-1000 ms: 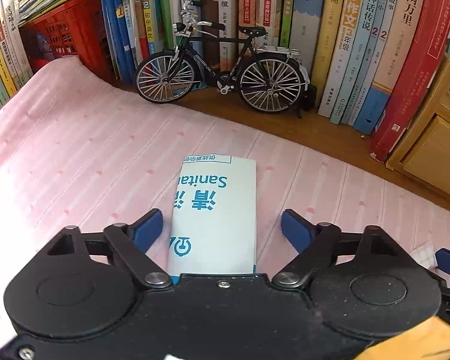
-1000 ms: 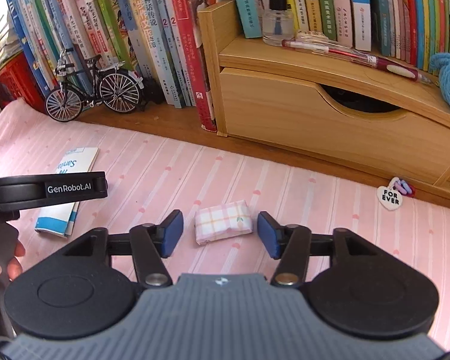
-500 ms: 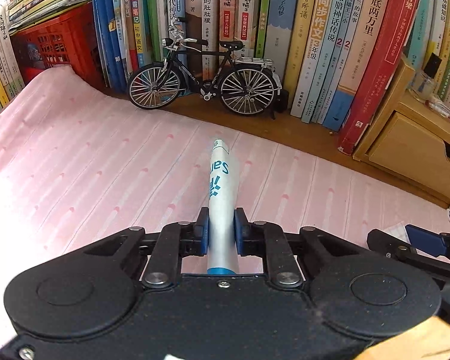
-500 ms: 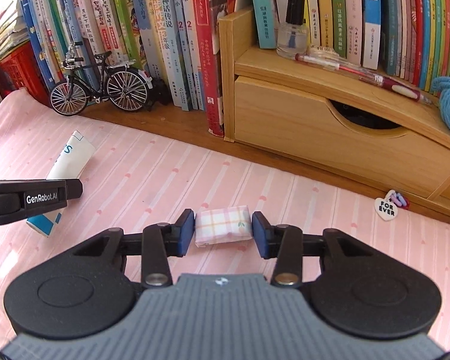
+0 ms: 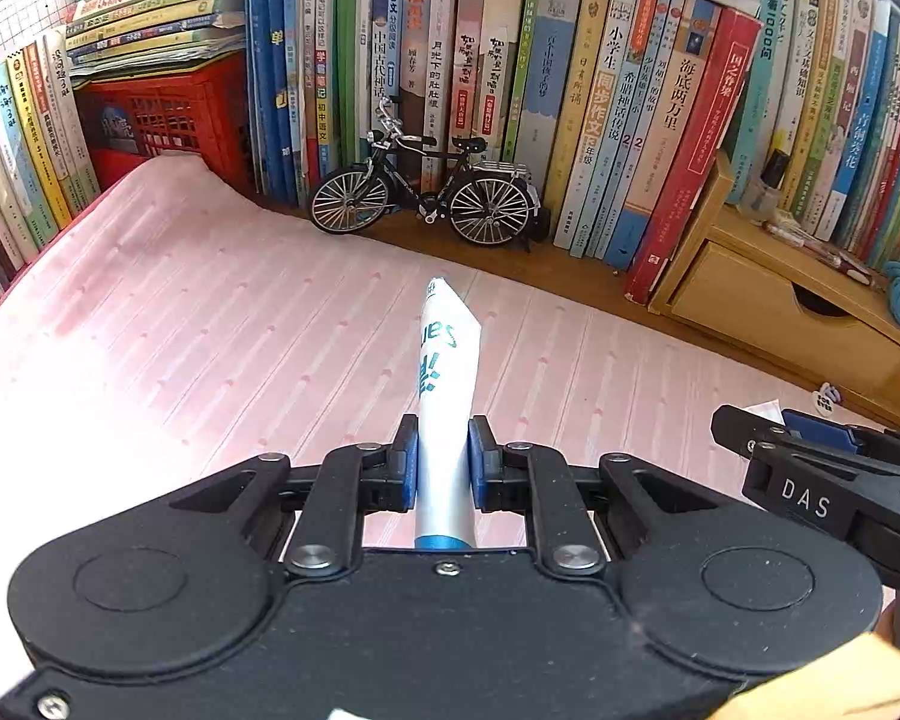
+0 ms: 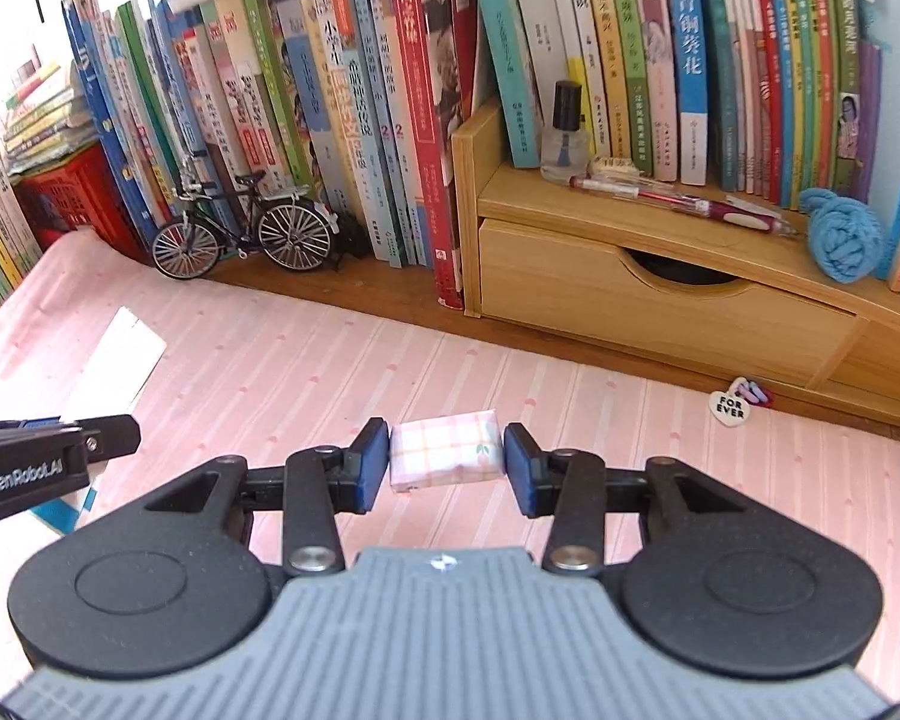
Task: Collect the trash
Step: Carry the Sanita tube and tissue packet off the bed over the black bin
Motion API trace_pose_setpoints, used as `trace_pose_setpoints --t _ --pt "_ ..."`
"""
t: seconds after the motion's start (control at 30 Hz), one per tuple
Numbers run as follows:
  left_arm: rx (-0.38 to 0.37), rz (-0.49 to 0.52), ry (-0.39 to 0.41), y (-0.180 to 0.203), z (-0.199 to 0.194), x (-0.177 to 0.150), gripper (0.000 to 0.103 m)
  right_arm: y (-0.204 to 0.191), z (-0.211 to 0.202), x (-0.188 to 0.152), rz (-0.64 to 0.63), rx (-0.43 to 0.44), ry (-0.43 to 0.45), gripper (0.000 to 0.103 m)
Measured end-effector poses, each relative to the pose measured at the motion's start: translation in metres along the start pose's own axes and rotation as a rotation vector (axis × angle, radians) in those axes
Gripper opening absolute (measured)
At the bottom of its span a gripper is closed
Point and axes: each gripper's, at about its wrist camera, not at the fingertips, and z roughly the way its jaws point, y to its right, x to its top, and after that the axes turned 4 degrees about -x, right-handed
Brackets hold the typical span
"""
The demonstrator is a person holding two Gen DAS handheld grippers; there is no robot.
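Trash being gathered two-handed over a pink striped cloth (image 6: 570, 372): white-and-blue wipe packet (image 5: 444, 396) pinched on edge in the closed left gripper (image 5: 443, 468), long axis running straight out ahead between the pads and clear of the cloth. Sitting squarely between the right gripper (image 6: 447, 459) pads, a small plaid tissue pack (image 6: 447, 455), long axis crosswise from pad to pad, jaws narrowed to its ends but contact hard to judge, likely needing only a final squeeze. Standing beyond, well apart, a model bicycle (image 6: 243, 231), wooden drawer unit (image 6: 660, 294) and rows of books (image 6: 354, 108).
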Motion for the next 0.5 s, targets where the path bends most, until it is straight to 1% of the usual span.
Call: trace_pose_setpoints --t 0.3,0.5 --pt "-0.009 -0.003 0.031 -0.015 -0.088 -0.028 0.015 -0.007 -0.065 -0.015 0.065 0.011 0.018 0.047" --pt "-0.011 -0.020 0.053 -0.027 -0.155 -0.062 0.015 -0.010 -0.114 -0.033 0.107 0.032 0.031 0.047"
